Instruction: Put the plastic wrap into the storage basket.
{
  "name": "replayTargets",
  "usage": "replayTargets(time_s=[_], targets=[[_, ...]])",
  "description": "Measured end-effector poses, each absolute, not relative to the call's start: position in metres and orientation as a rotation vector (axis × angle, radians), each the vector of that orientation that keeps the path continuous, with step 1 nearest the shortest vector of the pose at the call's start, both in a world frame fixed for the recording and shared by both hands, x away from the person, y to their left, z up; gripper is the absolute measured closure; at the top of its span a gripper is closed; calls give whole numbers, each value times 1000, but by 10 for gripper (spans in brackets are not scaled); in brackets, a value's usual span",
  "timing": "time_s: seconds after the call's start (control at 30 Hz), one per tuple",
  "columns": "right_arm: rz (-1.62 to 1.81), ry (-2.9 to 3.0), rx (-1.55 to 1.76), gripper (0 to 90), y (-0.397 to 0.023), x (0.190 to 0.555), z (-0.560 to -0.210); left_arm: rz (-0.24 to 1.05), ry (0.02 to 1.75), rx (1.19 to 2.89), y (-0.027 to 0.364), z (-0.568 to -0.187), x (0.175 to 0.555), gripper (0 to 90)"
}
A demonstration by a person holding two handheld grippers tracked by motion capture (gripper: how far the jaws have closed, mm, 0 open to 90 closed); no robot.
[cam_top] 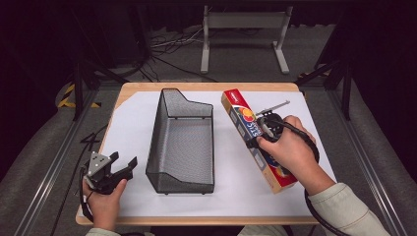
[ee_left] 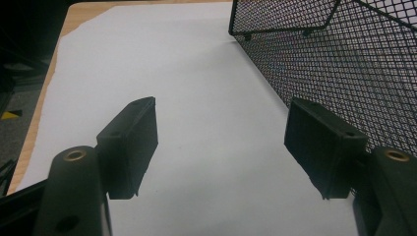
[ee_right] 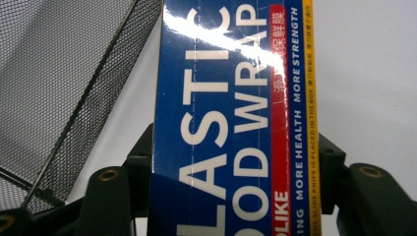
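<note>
Gripping a long plastic wrap box across its width, right gripper, jaws pressed to both long sides near the table's right edge. Seen from the right gripper view: blue face of the plastic wrap box with large white lettering, a red band and a yellow strip, running away between the jaws; black mesh wall just beside it on one side, white paper on the other. Seen from the high view instead: whole box lying diagonally on the white paper sheet, far end toward the back edge, near end toward the front right corner, right hand over its middle.

Held near the front left corner, left gripper, jaws spread wide with nothing between them. Shown between those jaws in the left gripper view: bare paper only, wire mesh basket close by one jaw. Standing mid-table, wire mesh basket, empty, apart from both grippers.
</note>
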State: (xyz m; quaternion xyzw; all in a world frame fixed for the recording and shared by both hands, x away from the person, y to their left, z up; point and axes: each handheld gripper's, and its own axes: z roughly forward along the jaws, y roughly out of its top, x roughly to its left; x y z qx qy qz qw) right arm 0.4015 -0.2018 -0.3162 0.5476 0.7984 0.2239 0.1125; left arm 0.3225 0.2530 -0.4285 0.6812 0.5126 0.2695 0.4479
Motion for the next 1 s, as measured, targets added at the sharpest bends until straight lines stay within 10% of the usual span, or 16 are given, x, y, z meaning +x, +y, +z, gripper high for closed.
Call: replayTargets(time_s=[1.0], targets=[[768, 2469, 1455, 401, -115, 394, -299, 683, 1270, 1681, 259, -428, 316, 289]])
